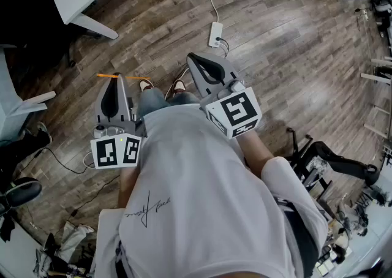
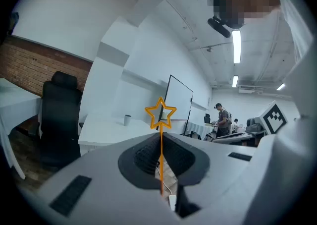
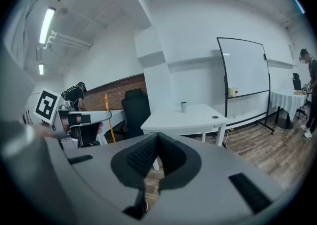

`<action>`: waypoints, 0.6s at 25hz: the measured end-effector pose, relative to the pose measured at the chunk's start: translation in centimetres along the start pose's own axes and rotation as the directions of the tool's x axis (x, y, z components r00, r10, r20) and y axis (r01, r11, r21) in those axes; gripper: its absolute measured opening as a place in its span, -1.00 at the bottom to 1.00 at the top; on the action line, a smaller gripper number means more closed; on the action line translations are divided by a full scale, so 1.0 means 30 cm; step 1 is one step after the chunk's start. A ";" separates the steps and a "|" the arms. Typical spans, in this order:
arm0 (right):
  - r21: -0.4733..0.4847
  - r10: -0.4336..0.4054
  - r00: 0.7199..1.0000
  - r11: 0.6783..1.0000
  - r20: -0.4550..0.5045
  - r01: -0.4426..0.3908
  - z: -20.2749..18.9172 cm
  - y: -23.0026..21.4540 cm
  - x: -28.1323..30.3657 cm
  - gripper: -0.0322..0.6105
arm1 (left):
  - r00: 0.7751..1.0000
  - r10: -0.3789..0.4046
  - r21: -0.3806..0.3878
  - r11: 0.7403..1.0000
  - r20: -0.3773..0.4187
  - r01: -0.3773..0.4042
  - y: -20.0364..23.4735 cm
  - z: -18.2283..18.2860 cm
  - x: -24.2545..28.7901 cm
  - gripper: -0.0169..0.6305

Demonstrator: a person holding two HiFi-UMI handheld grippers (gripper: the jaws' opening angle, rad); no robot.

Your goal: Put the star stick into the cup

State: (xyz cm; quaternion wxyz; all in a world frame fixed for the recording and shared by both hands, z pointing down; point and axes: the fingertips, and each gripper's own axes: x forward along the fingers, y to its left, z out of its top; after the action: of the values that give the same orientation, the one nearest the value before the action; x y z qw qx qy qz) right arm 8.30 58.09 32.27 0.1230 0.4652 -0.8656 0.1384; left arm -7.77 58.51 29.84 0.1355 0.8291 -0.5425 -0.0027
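Left gripper (image 1: 116, 79) is clamped on the star stick (image 2: 160, 140). The shaft crosses the jaws, star end up in its own view. Right gripper (image 3: 157, 139) is pinched together with nothing in it. The cup (image 2: 128, 119) stands on the white table (image 3: 198, 119), well ahead of both grippers (left has the stick, so left delivers). Bare end probably goes in first.

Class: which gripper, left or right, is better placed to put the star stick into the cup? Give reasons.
Left: the left gripper is shut on the star stick; the right gripper is shut, empty.
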 end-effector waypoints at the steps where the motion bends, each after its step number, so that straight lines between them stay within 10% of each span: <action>1: 0.001 0.001 1.000 1.000 -0.002 -0.001 -0.002 -0.003 -0.002 -0.88 | 1.000 0.002 0.004 1.000 -0.004 -0.002 -0.004 -0.003 0.002 -0.90; 15: 0.027 0.111 0.994 0.993 -0.016 -0.111 -0.015 0.031 0.052 -0.88 | 0.999 0.027 -0.005 1.000 -0.035 -0.027 0.031 -0.026 0.027 -0.90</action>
State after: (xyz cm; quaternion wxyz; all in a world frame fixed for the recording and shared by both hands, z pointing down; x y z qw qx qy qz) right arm 6.72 57.52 33.10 0.1168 0.4168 -0.8871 0.1605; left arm -8.15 57.59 30.94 0.1472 0.8211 -0.5513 0.0119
